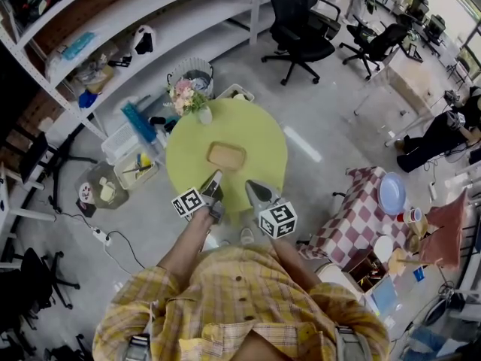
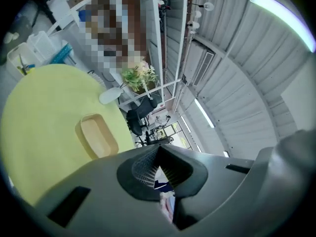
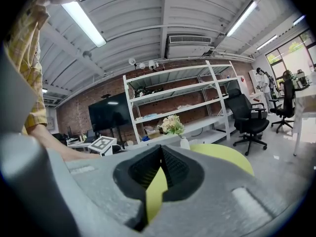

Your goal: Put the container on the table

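Observation:
A shallow tan container (image 1: 227,156) lies near the middle of the round yellow-green table (image 1: 259,130), with nothing in it. In the left gripper view the container (image 2: 97,135) rests on the table (image 2: 39,117), ahead and to the left of the jaws. My left gripper (image 1: 213,186) hovers at the table's near edge, shut and holding nothing. My right gripper (image 1: 258,194) is beside it over the same edge, also shut and empty. The left gripper (image 2: 159,149) and the right gripper (image 3: 161,149) both show their tips meeting. The container is not in the right gripper view.
A vase of flowers (image 1: 186,96) stands at the table's far edge. Plastic bins (image 1: 135,168) and a wire basket (image 1: 192,74) sit on the floor at left. A checkered-cloth table (image 1: 353,216) is to the right. Office chairs (image 1: 301,21) and white shelving (image 1: 150,21) stand beyond.

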### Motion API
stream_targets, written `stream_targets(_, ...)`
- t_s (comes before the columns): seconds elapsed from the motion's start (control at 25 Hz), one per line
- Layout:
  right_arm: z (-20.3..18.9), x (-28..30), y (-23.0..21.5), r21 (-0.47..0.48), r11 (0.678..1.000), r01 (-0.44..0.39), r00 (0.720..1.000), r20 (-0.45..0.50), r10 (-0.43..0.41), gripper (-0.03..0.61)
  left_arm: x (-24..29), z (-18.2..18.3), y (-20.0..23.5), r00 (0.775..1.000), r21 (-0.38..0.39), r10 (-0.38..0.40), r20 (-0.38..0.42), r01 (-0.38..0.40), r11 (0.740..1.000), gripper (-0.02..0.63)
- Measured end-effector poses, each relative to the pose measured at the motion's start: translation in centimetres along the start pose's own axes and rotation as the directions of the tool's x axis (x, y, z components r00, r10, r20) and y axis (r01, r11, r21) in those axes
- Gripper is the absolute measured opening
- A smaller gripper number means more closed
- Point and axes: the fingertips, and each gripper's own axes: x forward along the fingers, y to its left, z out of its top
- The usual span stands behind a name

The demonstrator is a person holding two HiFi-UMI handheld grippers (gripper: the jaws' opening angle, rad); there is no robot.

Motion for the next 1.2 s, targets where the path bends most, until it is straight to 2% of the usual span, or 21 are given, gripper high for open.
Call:
stream_targets(0.12,0.0,-0.1,0.1,0.004,1.0,-0.002,1.0,-0.001,0.002,-0.003,0.0,-0.5,-1.4,0.999,0.115,-0.033,-0.043,0.038,0.993,0.006)
stream_targets(0.36,-0.3,0.0,0.6,0.007,1.0,-0.009,1.0,-0.007,0.009,-0.003,-0.3,-1.5,-4.0,0.99,0.274,-0.083,-0.11,0.111,0.955,0.006)
stream_targets(0.6,-0.1,0.0,0.6,0.01,1.0,-0.011,1.0,-0.001,0.011,-0.003,-0.8,-1.9,-5.1,0.982,0.359,-0.115,-0.151,0.163,0.919,0.006)
stream_targets(0.76,-0.2,-0.1,0.5,0.018,1.0,-0.004,1.0,-0.005,0.004,-0.003,-1.2,-2.1,-5.7,0.977,0.428,-0.114,-0.178,0.181,0.885,0.006)
stream_targets(1.04,-0.1,-0.2,0.5,0.02,1.0,-0.007,1.0,0.001,0.007,-0.003,-1.7,-2.0,-6.5,0.979,0.519,-0.093,-0.184,0.177,0.836,0.006)
stream_targets(1.2,-0.1,-0.1,0.6,0.021,1.0,-0.01,1.0,0.003,0.01,-0.003,-2.0,-1.9,-6.5,0.98,0.54,-0.08,-0.185,0.17,0.824,0.006)
